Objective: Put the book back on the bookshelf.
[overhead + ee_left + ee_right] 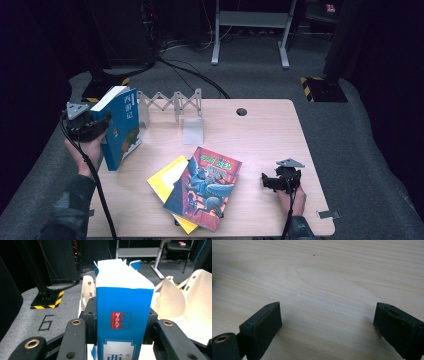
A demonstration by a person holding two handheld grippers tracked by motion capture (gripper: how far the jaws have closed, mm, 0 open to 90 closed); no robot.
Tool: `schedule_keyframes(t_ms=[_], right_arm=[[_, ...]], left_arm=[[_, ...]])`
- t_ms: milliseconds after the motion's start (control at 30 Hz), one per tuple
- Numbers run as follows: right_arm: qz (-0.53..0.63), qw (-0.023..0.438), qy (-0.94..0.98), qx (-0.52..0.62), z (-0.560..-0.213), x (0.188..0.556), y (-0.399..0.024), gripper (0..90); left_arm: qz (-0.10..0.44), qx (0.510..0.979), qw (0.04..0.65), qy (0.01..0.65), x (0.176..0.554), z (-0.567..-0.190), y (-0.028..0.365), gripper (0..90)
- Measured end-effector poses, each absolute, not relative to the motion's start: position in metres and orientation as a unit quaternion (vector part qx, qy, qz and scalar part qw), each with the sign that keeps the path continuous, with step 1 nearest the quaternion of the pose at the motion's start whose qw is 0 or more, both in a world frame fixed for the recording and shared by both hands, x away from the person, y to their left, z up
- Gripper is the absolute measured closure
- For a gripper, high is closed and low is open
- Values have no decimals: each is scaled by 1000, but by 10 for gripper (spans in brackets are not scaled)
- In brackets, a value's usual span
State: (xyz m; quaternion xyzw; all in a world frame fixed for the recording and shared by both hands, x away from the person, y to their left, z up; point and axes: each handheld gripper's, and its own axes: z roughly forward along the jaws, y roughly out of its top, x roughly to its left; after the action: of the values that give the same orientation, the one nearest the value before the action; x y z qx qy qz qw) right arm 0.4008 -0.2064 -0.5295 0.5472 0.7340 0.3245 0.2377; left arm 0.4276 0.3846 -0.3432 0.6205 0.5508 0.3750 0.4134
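- The left gripper (92, 127) is clamped across the spine of a blue book (121, 127), one jaw on each cover. That grip seems chosen to carry the book upright, spine toward the hand, so it can go into a slot on edge.
- In the left gripper view the blue book (123, 315) stands between the two jaws, its white page edges on top, and both jaws press its covers.
- Just beyond it at the back left of the worktop (260, 145) stands a white accordion book rack (172, 105). Its dividers stand spread, likely to take books one by one.
- Near the front middle lie a yellow book (167, 180) and, overlapping it on top, an illustrated paperback (205, 187), both flat, probably waiting their turn.
- The right gripper (280, 181) rests low at the right, well apart from the books, its jaws wide and holding nothing over bare wood.
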Motion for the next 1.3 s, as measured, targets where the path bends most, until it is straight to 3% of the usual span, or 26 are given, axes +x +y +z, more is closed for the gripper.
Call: schedule_keyframes(t_ms=[600,1033,1300], right_arm=[[323,238,736,545,-529,401,-207,75],[323,238,736,545,-529,401,-207,75],[323,238,736,545,-529,401,-207,75]], left_arm=[[359,637,397,555,389,-357,391,601],[344,644,387,563,382,-362,399,593],[324,659,389,556,400,-345,396,466]])
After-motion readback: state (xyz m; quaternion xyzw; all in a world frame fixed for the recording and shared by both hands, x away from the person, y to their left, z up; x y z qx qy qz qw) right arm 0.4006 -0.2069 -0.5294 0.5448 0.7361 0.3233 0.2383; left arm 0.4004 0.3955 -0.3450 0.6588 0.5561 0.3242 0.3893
